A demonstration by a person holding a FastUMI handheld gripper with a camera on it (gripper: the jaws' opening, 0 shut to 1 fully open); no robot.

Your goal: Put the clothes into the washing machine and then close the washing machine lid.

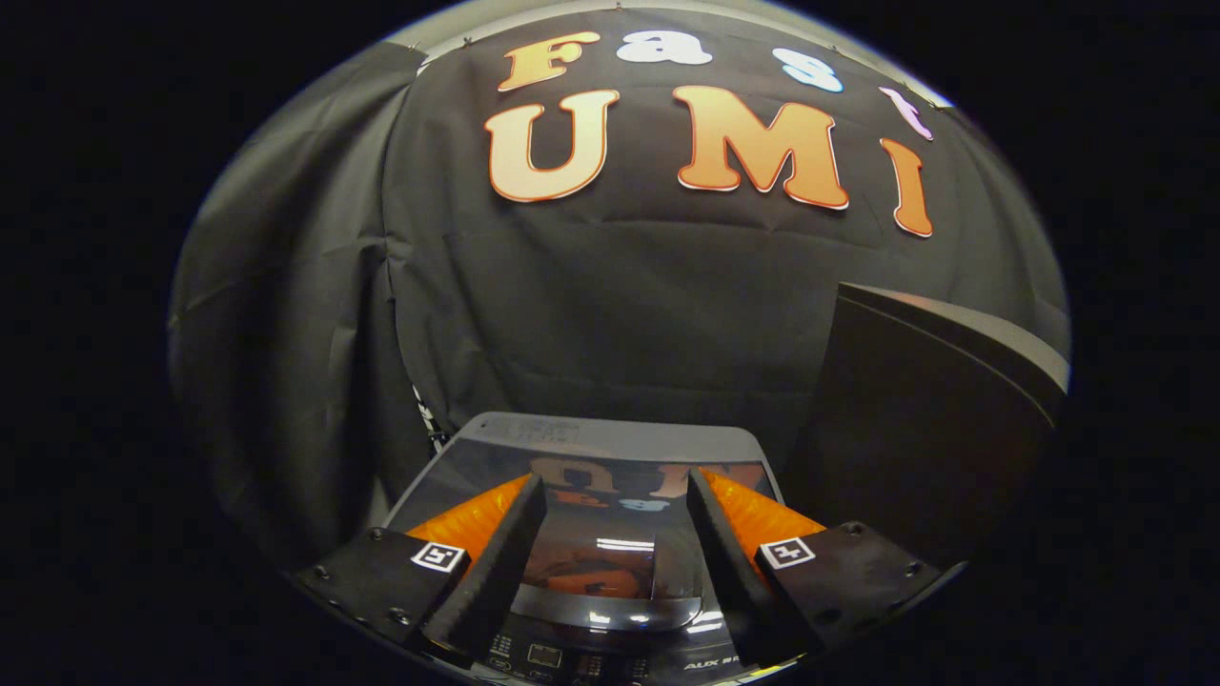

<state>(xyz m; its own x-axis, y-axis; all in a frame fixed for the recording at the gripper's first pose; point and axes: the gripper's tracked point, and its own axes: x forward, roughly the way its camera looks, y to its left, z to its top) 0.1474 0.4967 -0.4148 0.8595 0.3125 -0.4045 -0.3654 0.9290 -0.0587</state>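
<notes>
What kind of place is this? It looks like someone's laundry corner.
Probably a staged booth, not a real laundry room. Black cloth hangs as the wall behind a top-loading washing machine with its glass lid shut. The open gripper hovers above that lid, and a dark panel stands beside it.

Grey washing machine [610,448], its glossy dark lid [600,534] lying flat (closed) beneath the camera.

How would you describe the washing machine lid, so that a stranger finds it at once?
Below the black cloth wall stands a grey washing machine. Its lid lies flat on top, between the open gripper fingers. Unlike the matte dark panel beside it, it is glossy and reflective.
</notes>
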